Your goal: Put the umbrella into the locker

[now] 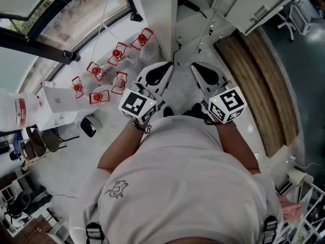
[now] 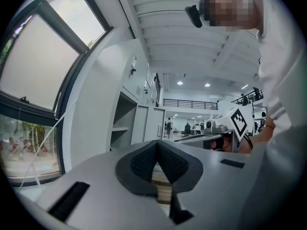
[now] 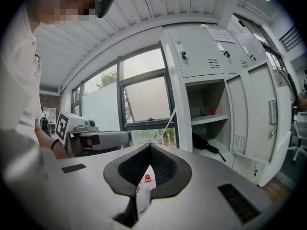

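Note:
A black folded umbrella (image 3: pixel 205 143) lies on the lower shelf of the open white locker (image 3: pixel 225 102), its strap trailing off the shelf; in the head view it shows as a dark shape (image 1: pixel 190 3) inside the locker (image 1: pixel 200 34). My left gripper (image 1: pixel 169 66) and right gripper (image 1: pixel 195 66) are held side by side in front of my chest, pointing at the lockers. Both are shut with nothing between the pads. In the left gripper view the tips (image 2: pixel 157 142) meet, and in the right gripper view the tips (image 3: pixel 150 145) meet too.
The locker's door (image 3: pixel 261 119) stands open to the right. A small red item (image 3: pixel 212 111) sits on the upper shelf. A window (image 1: pixel 76 14) is at the left, with several red objects (image 1: pixel 116 55) below it. A white box (image 1: pixel 60 103) and a chair (image 1: pixel 45 139) stand behind at the left.

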{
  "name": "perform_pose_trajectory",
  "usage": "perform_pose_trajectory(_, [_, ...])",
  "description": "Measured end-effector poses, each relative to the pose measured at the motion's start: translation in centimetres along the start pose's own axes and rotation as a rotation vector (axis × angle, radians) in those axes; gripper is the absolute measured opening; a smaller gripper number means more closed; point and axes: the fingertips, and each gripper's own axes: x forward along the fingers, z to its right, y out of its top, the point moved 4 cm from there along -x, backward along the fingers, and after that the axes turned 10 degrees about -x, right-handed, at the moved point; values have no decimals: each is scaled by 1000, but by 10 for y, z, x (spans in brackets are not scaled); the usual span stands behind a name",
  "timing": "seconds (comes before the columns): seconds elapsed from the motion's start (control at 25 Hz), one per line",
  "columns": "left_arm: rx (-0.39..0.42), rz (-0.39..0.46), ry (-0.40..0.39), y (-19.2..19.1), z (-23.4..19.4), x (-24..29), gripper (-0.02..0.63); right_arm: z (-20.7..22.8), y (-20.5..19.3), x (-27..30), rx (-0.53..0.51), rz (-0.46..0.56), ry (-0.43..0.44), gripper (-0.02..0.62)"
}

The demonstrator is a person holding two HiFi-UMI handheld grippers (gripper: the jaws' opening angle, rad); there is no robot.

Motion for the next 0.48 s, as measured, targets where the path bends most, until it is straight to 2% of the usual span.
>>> perform_pose_trajectory(0.28, [-3, 3, -11, -10, 50, 3, 11, -3, -4, -41, -18, 20, 18, 41])
perform_pose_trajectory(0.48, [16, 7, -11, -17, 97, 20, 11, 10, -13, -91, -22, 14, 27, 41])
